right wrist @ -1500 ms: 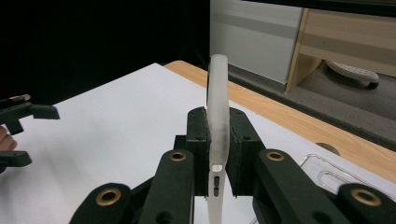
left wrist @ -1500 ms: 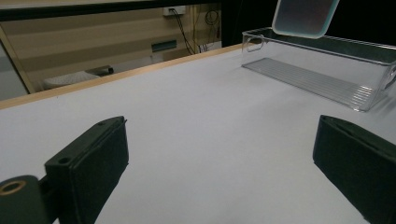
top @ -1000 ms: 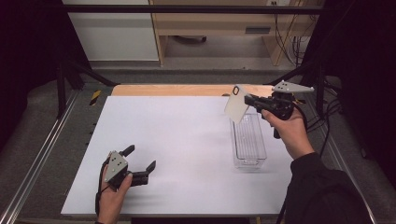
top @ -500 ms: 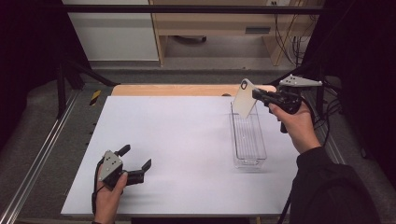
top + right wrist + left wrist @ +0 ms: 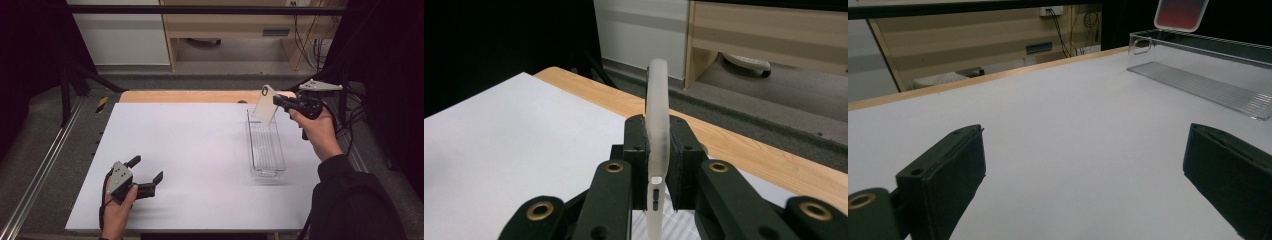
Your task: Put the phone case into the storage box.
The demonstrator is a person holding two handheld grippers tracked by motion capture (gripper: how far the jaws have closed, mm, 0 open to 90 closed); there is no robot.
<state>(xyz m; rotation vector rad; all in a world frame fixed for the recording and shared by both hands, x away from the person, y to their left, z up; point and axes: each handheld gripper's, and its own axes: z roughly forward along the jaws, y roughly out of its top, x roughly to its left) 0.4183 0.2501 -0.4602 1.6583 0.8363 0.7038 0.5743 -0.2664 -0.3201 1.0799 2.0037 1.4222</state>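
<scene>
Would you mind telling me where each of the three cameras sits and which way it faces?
High view: above the person's side, looking forward and down on the table; both forearms and hands enter from below.
Left gripper view: on the left gripper, low over the table, looking between its open jaws toward the clear tray.
Right gripper view: on the right gripper, raised, jaws clamping a phone case edge-on.
Shared: tray and case appear in the high and left gripper views.

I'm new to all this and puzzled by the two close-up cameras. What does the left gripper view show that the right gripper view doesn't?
Left gripper view: two black jaws wide apart with nothing between them, and the clear tray lying across the table.
Right gripper view: jaws clamped on the edge of a white phone case, held upright.
Both: the white tabletop, its wooden edge, and the case, which peeks in above the tray in the left gripper view.
</scene>
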